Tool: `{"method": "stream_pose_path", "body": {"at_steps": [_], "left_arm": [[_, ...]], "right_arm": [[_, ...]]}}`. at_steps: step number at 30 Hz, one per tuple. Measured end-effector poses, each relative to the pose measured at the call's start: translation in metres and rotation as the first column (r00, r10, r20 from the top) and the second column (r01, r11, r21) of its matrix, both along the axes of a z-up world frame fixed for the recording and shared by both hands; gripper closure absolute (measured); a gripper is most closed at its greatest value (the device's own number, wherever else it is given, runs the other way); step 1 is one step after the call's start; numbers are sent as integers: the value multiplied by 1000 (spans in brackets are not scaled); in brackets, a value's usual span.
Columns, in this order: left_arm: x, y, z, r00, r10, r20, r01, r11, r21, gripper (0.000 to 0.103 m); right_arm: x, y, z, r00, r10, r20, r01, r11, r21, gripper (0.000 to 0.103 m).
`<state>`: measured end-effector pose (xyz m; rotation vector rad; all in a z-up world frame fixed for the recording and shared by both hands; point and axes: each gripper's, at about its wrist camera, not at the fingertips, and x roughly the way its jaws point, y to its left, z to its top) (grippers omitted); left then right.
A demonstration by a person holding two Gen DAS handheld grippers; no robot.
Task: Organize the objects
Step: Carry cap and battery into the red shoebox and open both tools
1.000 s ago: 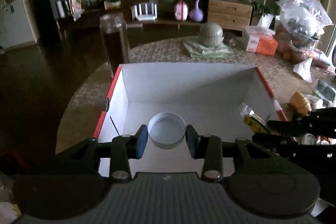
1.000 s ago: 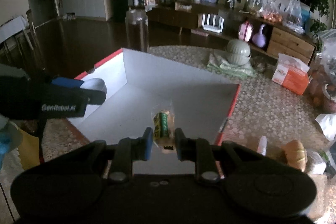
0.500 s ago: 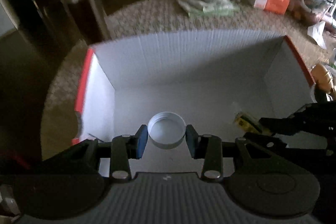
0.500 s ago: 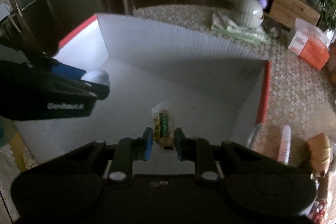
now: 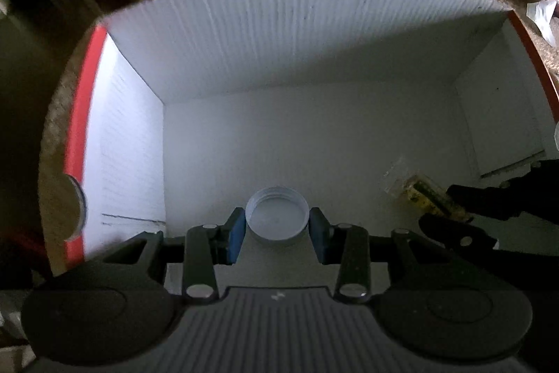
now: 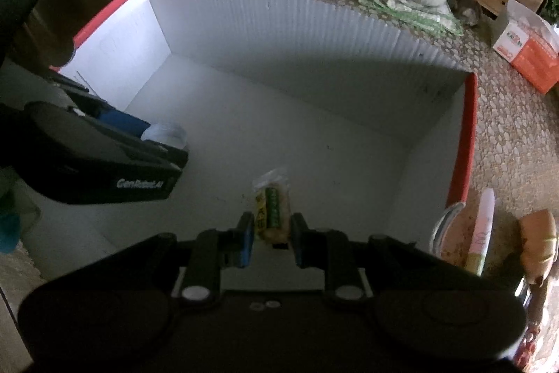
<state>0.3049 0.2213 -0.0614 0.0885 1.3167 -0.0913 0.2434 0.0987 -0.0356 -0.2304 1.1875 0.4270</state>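
Two loaded grippers hang inside the white corrugated box with red rim (image 5: 84,114). The left gripper (image 5: 277,228) clamps a white plastic screw cap (image 5: 277,219) between its pads; the right gripper (image 6: 270,233) pinches a clear snack packet (image 6: 272,205). Current step: depositing. Next: part the fingers near the floor.

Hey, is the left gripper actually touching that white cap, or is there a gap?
Touching. The left wrist view shows the left gripper with both blue pads pressed against opposite sides of the white cap, above the box floor.
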Motion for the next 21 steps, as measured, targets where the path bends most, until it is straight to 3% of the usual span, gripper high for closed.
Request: {"method": "stream_pose_path", "body": {"at_steps": [6,8,11,18,21], "left_arm": [[-1,6,-1,999,31,-22,-32,999,-31,64],[-3,10,1,999,50,-16,-51,997,-51,58],[-8,14,16,996,81,47,-78,995,-55,48],[-23,16,60,978,114,176,-97,990,-102,48],[-40,11,75,963,125,239,-113,991,-65,48]], "right_arm": [[1,2,3,1000,8,6,-8,1000,-23,76],[1,2,4,1000,11,7,-11,1000,-21,75],[-1,-2,8,1000,13,23,-13,1000,-9,74],[-16,-19,33,995,0,95,-8,997,77,69],[-25,-28,44,992,-11,124,-1,995,98,64]]}}
